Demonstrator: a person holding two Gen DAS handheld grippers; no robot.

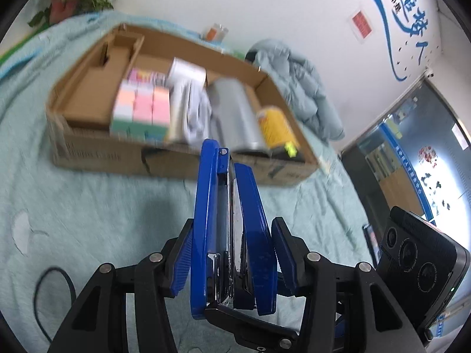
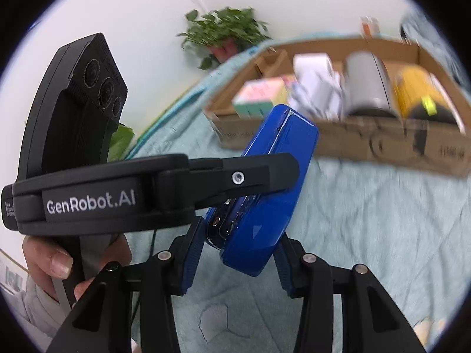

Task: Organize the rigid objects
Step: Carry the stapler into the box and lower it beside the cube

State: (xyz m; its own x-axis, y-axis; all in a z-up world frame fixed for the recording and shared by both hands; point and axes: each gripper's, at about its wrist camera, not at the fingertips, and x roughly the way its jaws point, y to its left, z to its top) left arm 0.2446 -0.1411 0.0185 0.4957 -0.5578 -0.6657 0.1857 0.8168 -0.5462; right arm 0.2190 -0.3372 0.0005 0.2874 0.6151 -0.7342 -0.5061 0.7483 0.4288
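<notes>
Both of your tools are clamped on the same blue stapler [image 1: 229,229]: the left tool [image 1: 229,253] pinches its two blue arms from either side, and the right tool [image 2: 235,259] squeezes its rear end, with the left tool's finger [image 2: 235,176] crossing over it in the right wrist view. You seem to share the grip so the hinged body stays shut and level while it is carried clear of the pale green bedspread [image 1: 103,206], which looks like a bed rather than a desk. Beyond the stapler sits the shallow cardboard box [image 1: 182,158], the likely destination. From left to right it holds a cardboard insert [image 1: 97,94], a block of pastel sticky notes [image 1: 144,103], a white package [image 1: 188,88], a grey cylinder [image 1: 235,111] and a yellow can [image 1: 275,126]. Free floor inside is scarce, so judge the gap first.
</notes>
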